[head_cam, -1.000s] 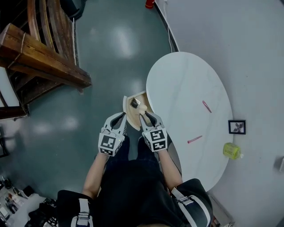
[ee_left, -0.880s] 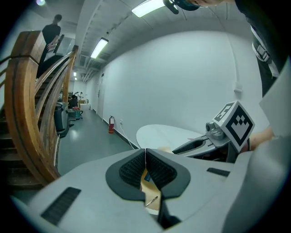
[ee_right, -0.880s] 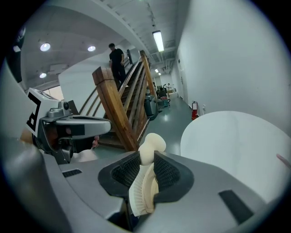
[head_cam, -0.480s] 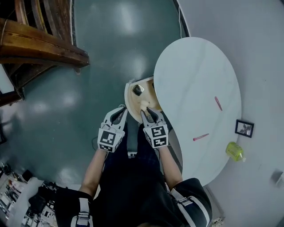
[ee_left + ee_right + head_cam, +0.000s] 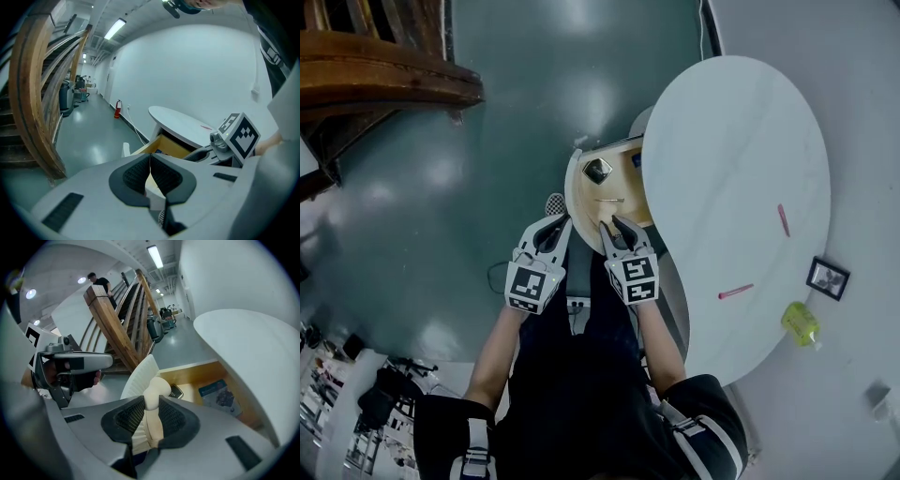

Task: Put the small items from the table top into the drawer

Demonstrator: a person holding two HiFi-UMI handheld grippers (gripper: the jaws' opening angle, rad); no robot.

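Around us: glossy grey-green floor (image 5: 506, 122) and a wooden staircase (image 5: 384, 75). The white oval worktop (image 5: 741, 141), right of our grippers, has pink sticks (image 5: 784, 219), a framed picture (image 5: 828, 277) and a yellow bottle (image 5: 800, 323) left to move. The open drawer (image 5: 619, 186) just ahead already holds a dark shiny piece (image 5: 598, 170) and a booklet (image 5: 219, 397). Our right gripper (image 5: 609, 225) pinches a cream piece (image 5: 154, 390) at the drawer's near edge. Our left gripper (image 5: 553, 225) is pressed together, empty.

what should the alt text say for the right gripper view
The right gripper is shut on a cream item with a rounded top, just in front of an open wooden drawer under a white oval table. A blue card and a small dark glossy thing lie in the drawer.
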